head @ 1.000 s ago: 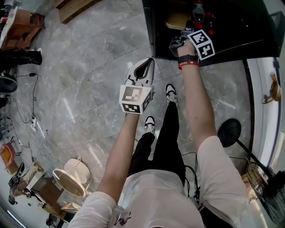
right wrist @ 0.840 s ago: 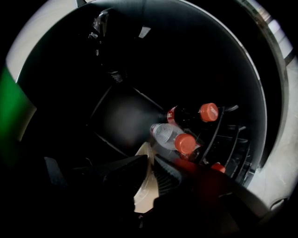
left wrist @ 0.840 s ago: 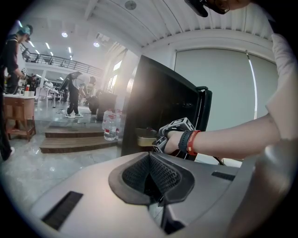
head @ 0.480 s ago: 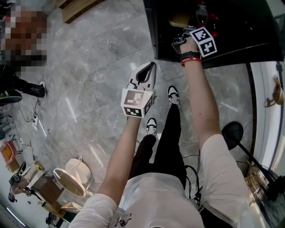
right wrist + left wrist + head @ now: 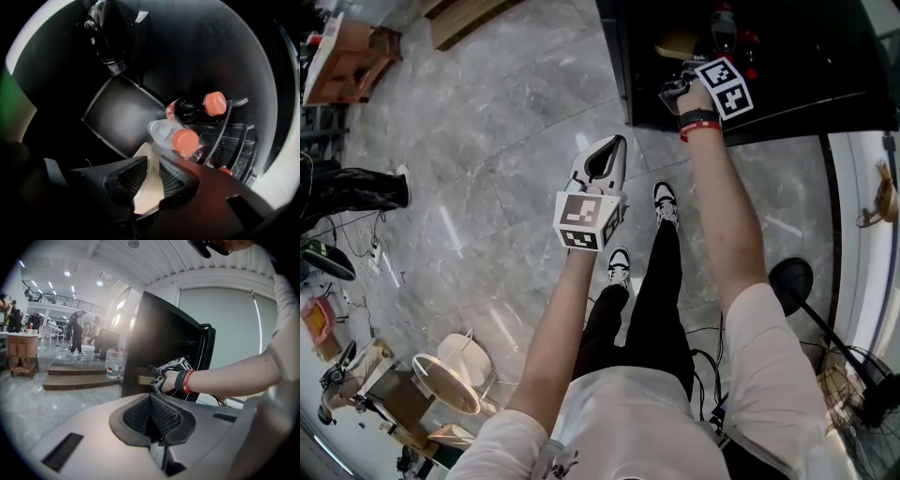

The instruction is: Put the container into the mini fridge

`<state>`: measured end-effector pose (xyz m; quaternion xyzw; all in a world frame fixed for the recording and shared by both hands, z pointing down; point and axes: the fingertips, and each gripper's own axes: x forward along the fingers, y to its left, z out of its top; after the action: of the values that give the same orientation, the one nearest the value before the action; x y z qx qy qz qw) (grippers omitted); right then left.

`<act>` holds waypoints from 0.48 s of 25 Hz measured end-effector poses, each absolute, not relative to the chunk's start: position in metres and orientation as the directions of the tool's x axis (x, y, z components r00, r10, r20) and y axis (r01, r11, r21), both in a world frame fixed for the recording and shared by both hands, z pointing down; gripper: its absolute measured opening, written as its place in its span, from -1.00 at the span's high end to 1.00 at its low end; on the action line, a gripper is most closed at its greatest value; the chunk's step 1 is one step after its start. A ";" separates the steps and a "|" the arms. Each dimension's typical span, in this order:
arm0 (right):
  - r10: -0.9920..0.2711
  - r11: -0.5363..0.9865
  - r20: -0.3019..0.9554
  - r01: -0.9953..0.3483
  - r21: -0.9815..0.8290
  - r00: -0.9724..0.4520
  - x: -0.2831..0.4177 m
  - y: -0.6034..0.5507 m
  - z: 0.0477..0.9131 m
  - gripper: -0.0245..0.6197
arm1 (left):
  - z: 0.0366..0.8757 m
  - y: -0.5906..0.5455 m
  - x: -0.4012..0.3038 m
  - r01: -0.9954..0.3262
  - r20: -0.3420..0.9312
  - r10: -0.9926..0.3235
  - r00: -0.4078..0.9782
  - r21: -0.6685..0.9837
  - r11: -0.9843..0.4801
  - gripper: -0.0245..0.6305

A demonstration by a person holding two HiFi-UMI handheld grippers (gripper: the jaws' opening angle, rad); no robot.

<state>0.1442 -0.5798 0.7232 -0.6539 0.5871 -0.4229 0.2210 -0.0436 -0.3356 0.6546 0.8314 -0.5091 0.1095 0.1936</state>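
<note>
Grey marble floor (image 5: 487, 141) is spreading wide and bare to the left of the black mini fridge (image 5: 806, 56), leaving plenty of room on that side. The person's shoes (image 5: 661, 199) are standing near the fridge's front edge.

The right hand-held gripper (image 5: 152, 159) is reaching past that edge into the dark interior. It is clasping the thin rim of the pale container (image 5: 146, 190) between its pads, though its jaws have just been easing apart a little. The container is sitting inside the fridge's opening, near the front, with a grey shelf plate (image 5: 117, 117) showing beyond it; whether it is resting on anything cannot be told.

Just past its far edge a clear bottle (image 5: 164, 132) and a dark bottle (image 5: 187, 110), both orange-capped, are lying in a clear rack (image 5: 234, 136), crowding the right side. The shelf plate's left part is lying open.

The left hand-held gripper (image 5: 151, 401) is hovering outside the fridge over the floor, its jaws pressed together on nothing.

The right jaws are hiding most of the container, so its shape is hard to judge, and the fridge's depths are fading to black. A glossy dark object (image 5: 105, 42) high at the left is showing too dimly to name.
</note>
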 end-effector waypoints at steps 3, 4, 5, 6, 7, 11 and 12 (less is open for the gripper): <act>-0.952 -0.217 0.300 -0.577 -0.787 -0.052 0.147 -0.580 0.724 0.60 | 0.654 -0.335 -0.042 -0.887 0.379 -0.802 0.462 0.214 -0.410 0.87; -0.952 -0.217 0.302 -0.577 -0.787 -0.055 0.148 -0.580 0.724 0.54 | 0.653 -0.335 -0.043 -0.887 0.379 -0.802 0.461 0.213 -0.409 0.87; -0.951 -0.216 0.304 -0.578 -0.787 -0.059 0.148 -0.580 0.724 0.46 | 0.653 -0.336 -0.043 -0.887 0.379 -0.803 0.461 0.213 -0.409 0.87; -0.950 -0.214 0.305 -0.580 -0.786 -0.062 0.148 -0.581 0.724 0.42 | 0.652 -0.337 -0.043 -0.887 0.379 -0.803 0.461 0.213 -0.409 0.87; -0.950 -0.211 0.305 -0.583 -0.784 -0.065 0.148 -0.581 0.724 0.42 | 0.650 -0.338 -0.043 -0.887 0.377 -0.804 0.461 0.213 -0.409 0.87; -0.949 -0.198 0.305 -0.610 -0.767 -0.075 0.148 -0.577 0.715 0.42 | 0.642 -0.336 -0.043 -0.886 0.367 -0.807 0.462 0.216 -0.409 0.87; -0.949 -0.195 0.305 -0.615 -0.764 -0.079 0.148 -0.575 0.713 0.42 | 0.641 -0.335 -0.042 -0.886 0.366 -0.807 0.464 0.216 -0.411 0.87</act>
<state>0.1478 -0.5748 0.7132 -0.6489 0.6025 -0.4199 0.1990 -0.0424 -0.3352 0.6406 0.8337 -0.5075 0.1025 0.1922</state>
